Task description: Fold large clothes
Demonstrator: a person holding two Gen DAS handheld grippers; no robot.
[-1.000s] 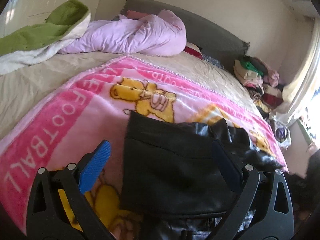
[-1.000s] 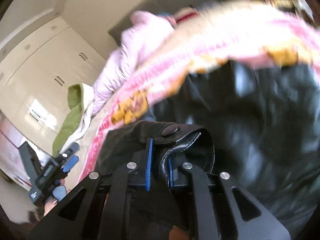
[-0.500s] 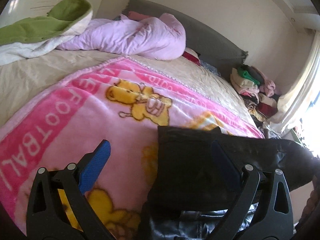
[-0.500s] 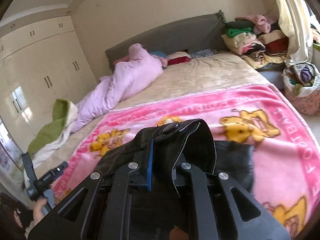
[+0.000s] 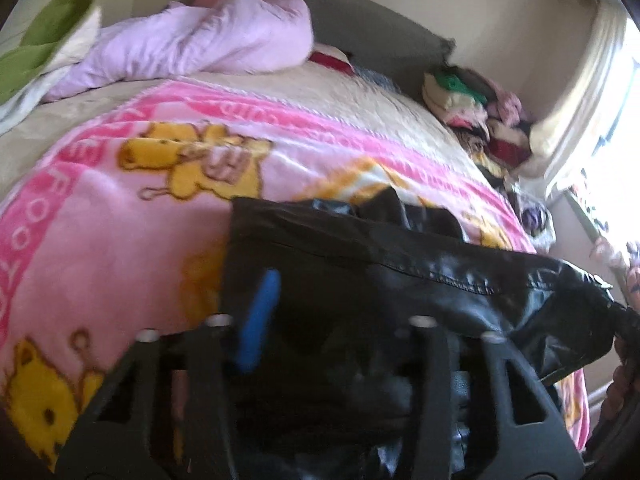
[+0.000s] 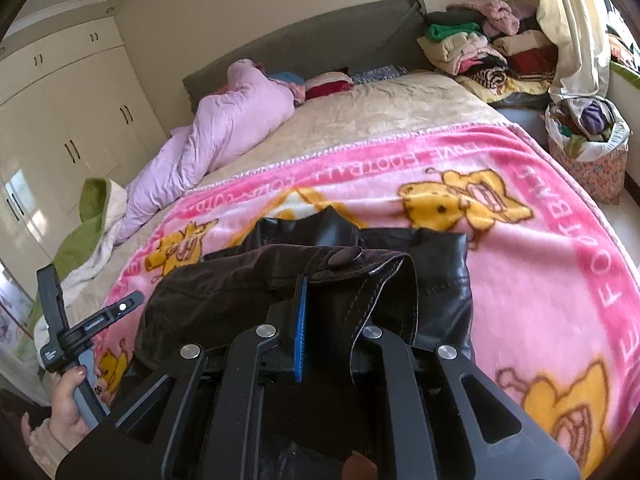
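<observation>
A black leather garment (image 6: 432, 280) lies on the pink cartoon blanket (image 6: 540, 240) near the bed's front edge. My right gripper (image 6: 320, 312) is shut on its snap-button edge (image 6: 344, 258), held just above the blanket. In the left wrist view the same garment (image 5: 400, 264) stretches off to the right. My left gripper (image 5: 320, 320) has narrowed around the garment's left part; one blue pad (image 5: 258, 320) shows, the other is lost against the black leather in blur. The left gripper also shows in the right wrist view (image 6: 80, 332), held in a hand.
A lilac duvet (image 6: 224, 128) and a green-and-white blanket (image 6: 92, 224) lie at the bed's far left. Stacked folded clothes (image 6: 480, 48) sit by the headboard at right. A fabric basket (image 6: 588, 148) stands on the floor beside the bed. Wardrobes (image 6: 60, 112) line the left wall.
The left gripper's fingers have come much closer together over the garment. The right gripper still holds the snap edge and has settled low over the blanket.
</observation>
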